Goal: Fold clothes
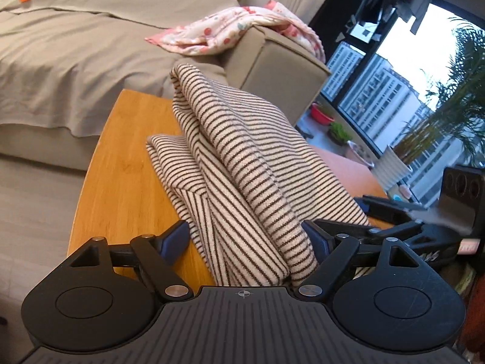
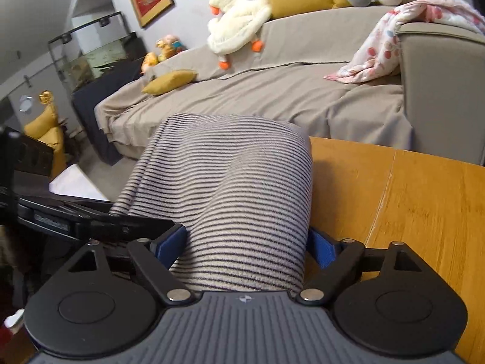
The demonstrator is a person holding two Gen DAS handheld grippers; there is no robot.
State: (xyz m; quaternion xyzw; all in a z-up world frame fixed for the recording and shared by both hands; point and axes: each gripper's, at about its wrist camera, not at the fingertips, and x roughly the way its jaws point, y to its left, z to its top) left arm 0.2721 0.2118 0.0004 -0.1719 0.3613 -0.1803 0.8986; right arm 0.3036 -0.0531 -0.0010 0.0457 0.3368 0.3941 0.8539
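Both grippers are on the striped knit garment (image 1: 242, 157) right now. Left gripper (image 1: 247, 239): blue pads (image 1: 172, 239) pressed in on either side of a thick bunch of cloth, so it's clamped on the garment, tho how tight I can't say. Right gripper (image 2: 247, 242): same story, pads (image 2: 171, 242) hugging a rounded roll of that striped fabric (image 2: 230, 188), clamped on it.

Where's the garment? Lifted at the near end by both tools, far end draped down onto the wooden table (image 1: 121, 176), w/ a folded flap lying flat on the table to the left in the left wrist view. Beige sofa (image 1: 75, 54) sits behind the table; a pink dotted blanket (image 1: 224, 30) hangs over its armrest, well apart from the action.

Progress, as I read it: partway. Fabric is already doubled into several layers, so at least one fold looks made, but it's bunched and ridged, not a neat flat stack. Prob left: lay it down, flatten, maybe one more fold.

Orientation: long axis runs away from the left gripper toward the sofa, rising to a humped ridge at the far end. Stripes cross that axis on the top layer, slant on the lower flap. Which end is collar or hem, can't tell.
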